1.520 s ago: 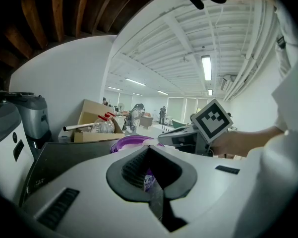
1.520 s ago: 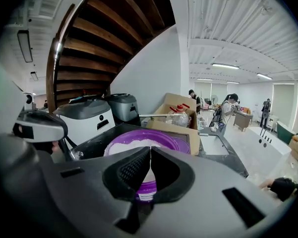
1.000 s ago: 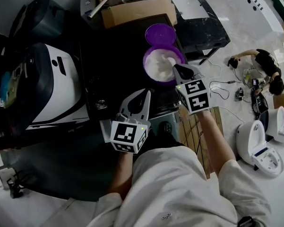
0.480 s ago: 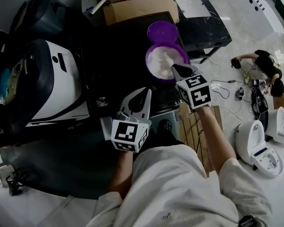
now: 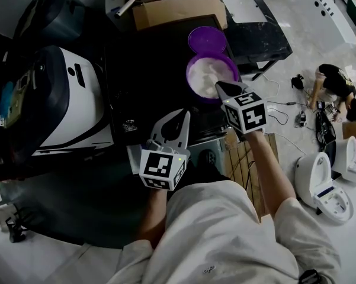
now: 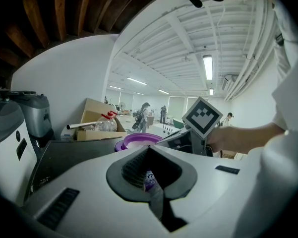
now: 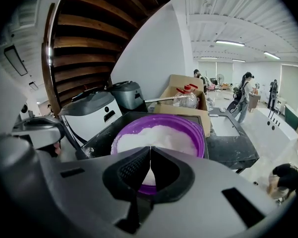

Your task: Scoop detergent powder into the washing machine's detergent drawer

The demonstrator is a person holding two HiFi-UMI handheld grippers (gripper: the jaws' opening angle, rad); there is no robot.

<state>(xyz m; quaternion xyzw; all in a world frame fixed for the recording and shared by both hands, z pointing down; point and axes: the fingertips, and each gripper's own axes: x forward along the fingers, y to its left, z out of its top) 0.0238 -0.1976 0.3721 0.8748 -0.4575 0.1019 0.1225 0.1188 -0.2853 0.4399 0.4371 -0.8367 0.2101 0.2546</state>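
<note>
Right gripper (image 5: 221, 86), forearm outstretched, nearer powder tub (image 5: 195, 61), fingers closed; left gripper (image 5: 183, 115) closed too.

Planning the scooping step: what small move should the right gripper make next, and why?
Probably ease the right gripper forward and down over the near rim of the tub into the powder. Its fingers are together, aimed at the heap just ahead, and the lid is off. No scoop is clearly visible.

Black worktop (image 5: 148, 70) with purple powder tub (image 5: 212, 56) and lid (image 5: 206, 39)
</note>
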